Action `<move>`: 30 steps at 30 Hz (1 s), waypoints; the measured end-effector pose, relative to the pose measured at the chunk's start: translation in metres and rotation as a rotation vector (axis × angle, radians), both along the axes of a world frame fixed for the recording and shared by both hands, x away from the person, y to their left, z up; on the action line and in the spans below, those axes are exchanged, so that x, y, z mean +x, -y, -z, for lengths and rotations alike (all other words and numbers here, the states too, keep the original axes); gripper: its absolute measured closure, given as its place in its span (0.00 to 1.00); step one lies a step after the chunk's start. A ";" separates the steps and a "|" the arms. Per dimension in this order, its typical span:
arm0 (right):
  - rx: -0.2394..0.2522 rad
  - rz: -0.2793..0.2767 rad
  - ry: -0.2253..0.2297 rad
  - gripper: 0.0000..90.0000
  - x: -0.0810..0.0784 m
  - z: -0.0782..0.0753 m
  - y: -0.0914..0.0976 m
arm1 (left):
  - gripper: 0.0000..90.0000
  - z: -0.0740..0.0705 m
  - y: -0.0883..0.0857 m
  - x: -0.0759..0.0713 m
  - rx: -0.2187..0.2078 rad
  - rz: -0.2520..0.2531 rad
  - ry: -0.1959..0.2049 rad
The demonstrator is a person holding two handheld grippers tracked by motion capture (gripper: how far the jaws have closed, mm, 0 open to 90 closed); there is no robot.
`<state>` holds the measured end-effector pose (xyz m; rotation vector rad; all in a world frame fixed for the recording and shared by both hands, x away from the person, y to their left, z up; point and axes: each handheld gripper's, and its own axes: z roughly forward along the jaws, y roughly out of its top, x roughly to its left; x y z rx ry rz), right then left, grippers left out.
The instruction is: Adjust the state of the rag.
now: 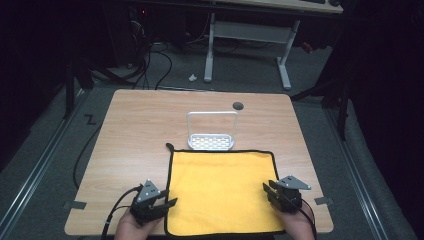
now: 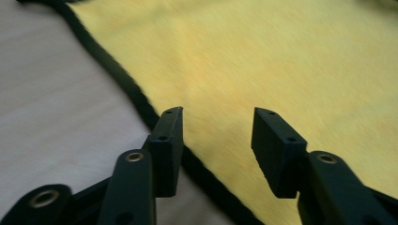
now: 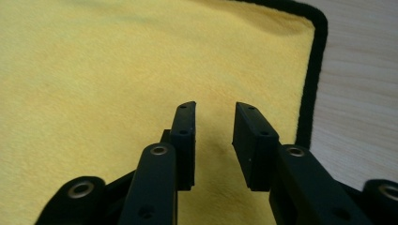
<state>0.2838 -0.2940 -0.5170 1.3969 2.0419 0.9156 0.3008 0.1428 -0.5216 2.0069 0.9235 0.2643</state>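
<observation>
A yellow cloth (image 1: pixel 222 192) lies flat on the table (image 1: pixel 135 130), just before a metal rack (image 1: pixel 211 131). The left hand-held gripper (image 1: pixel 169 201) and right hand-held gripper (image 1: pixel 266 188) stand apart at its side edges, gripping nothing.

Bare table (image 1: pixel 135 130) flanks the cloth (image 1: pixel 220 192) — only the rack (image 1: pixel 211 131) stands behind it.
</observation>
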 end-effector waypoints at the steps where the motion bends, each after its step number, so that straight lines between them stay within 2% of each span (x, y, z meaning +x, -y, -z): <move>1: 0.003 -0.001 0.004 0.76 0.000 -0.001 -0.001 | 0.55 -0.002 -0.004 0.006 -0.017 -0.016 -0.005; 3: 0.004 -0.020 0.013 0.76 -0.001 -0.001 -0.005 | 0.53 -0.004 -0.009 0.018 -0.044 -0.042 -0.016; 8: -0.023 -0.036 0.019 0.77 -0.003 0.000 -0.011 | 0.49 -0.002 -0.004 0.058 -0.034 -0.116 -0.029; 12: -0.025 -0.051 0.009 0.75 -0.004 0.000 -0.012 | 0.49 0.003 0.011 0.092 0.012 -0.156 -0.052; 15: -0.024 -0.048 0.019 0.73 -0.006 0.000 -0.011 | 0.49 0.001 0.018 0.109 0.029 -0.160 -0.056; 16: -0.023 -0.048 0.014 0.72 -0.005 0.001 -0.010 | 0.49 0.001 0.019 0.112 0.029 -0.170 -0.045; 18: -0.017 -0.041 0.009 0.71 -0.004 0.003 -0.008 | 0.49 0.002 0.020 0.119 0.022 -0.176 -0.065; 19: -0.013 -0.040 0.006 0.71 -0.004 0.003 -0.007 | 0.49 0.003 0.022 0.122 0.032 -0.185 -0.072; 21: -0.011 -0.043 0.007 0.71 -0.004 0.003 -0.007 | 0.49 0.005 0.024 0.126 0.027 -0.188 -0.090; 23: -0.011 -0.049 0.005 0.71 -0.004 0.003 -0.008 | 0.50 0.008 0.027 0.127 0.041 -0.190 -0.094; 24: -0.012 -0.052 0.004 0.70 -0.004 0.003 -0.008 | 0.51 0.009 0.028 0.125 0.056 -0.192 -0.075; 28: -0.017 -0.075 0.010 0.68 -0.005 0.003 -0.013 | 0.62 0.011 0.036 0.119 0.134 -0.184 0.003; 30: -0.016 -0.092 0.012 0.66 -0.005 0.002 -0.017 | 0.68 0.012 0.039 0.117 0.139 -0.172 0.018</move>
